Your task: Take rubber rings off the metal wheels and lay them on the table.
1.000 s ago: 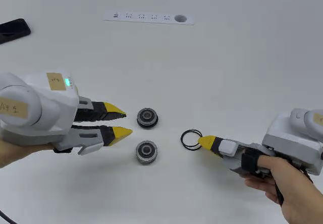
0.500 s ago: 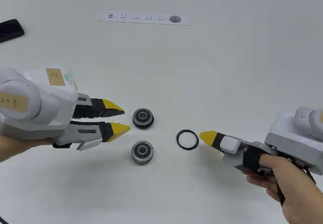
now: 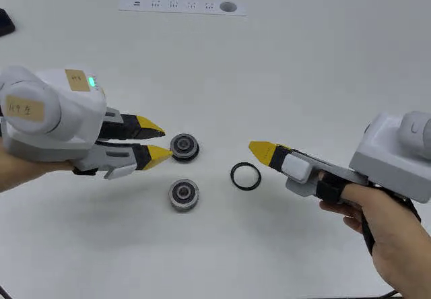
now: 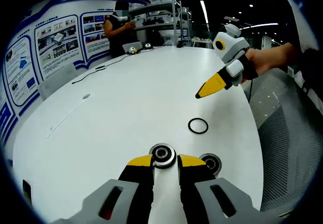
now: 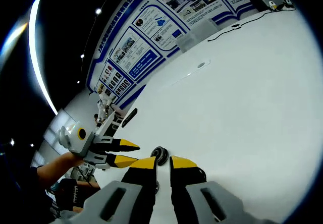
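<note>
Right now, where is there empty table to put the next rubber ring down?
The wide bare table between the power strip and the upper wheel is free; so is the patch below the lower wheel. Crowded: between the left gripper, loose ring and right gripper.

Left tongs (image 3: 166, 143): white, yellow-tipped, apparently labelled.

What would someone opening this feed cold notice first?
Two yellow-tipped grippers point at each other over the white table. In the head view the left gripper comes in from the left, jaws apart, its tips right beside the farther metal wheel, and the right gripper comes in from the right. Between them a black rubber ring lies flat and free on the table, with the nearer metal wheel a little to its left.
</note>
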The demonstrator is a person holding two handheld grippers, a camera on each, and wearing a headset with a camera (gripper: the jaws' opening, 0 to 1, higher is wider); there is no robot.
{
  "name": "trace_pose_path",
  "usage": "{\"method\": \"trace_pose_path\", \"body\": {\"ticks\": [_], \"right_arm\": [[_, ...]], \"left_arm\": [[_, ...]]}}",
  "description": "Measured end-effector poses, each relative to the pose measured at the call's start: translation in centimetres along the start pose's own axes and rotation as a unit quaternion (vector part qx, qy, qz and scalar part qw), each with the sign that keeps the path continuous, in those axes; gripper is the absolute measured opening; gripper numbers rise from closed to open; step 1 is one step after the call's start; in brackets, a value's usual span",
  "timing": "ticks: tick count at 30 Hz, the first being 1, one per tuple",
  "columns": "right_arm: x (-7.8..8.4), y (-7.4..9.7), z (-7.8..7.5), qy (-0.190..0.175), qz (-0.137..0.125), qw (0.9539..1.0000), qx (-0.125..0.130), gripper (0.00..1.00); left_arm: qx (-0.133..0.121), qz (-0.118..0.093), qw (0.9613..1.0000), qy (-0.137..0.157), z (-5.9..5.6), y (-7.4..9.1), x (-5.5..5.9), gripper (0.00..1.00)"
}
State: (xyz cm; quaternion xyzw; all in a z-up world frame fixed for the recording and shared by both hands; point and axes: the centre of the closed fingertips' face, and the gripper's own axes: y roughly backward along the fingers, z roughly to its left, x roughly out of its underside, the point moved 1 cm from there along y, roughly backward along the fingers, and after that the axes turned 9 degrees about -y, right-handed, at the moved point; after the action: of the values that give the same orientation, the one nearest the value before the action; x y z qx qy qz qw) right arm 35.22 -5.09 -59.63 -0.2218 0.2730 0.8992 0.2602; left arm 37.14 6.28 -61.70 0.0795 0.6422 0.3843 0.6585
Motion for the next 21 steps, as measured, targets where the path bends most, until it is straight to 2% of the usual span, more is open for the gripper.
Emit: {"method": "trace_pose_path", "body": {"ticks": [2,6,11,15,21], "right_arm": [[0.1,0.0,0.3,0.01,0.007,0.9999,-0.007,0.11],[-0.4,-0.1,0.5,0.003,0.004,0.9998,-0.018,0.11],[-0.8,-0.4,-0.2,-0.003,0.001,0.9998,-0.018,0.11],[-0.9,-0.5,-0.8,-0.008,-0.001,0.9999,-0.014,0.11],[-1.0,-0.6,-1.5,-0.018,-0.006,0.9998,-0.008,0.11]], "left_arm": [[0.003,0.003,1.0,0.0,0.3,-0.6,0.0,0.18],[0.015,0.004,0.9999,0.001,0.5,-1.8,-0.2,0.18],[0.025,0.009,0.9996,-0.004,0.5,-3.0,-0.2,0.18],[0.031,0.02,0.9993,-0.009,0.3,-3.4,0.4,0.18],[0.035,0.026,0.999,-0.005,0.1,-3.7,0.9,0.18]]}}
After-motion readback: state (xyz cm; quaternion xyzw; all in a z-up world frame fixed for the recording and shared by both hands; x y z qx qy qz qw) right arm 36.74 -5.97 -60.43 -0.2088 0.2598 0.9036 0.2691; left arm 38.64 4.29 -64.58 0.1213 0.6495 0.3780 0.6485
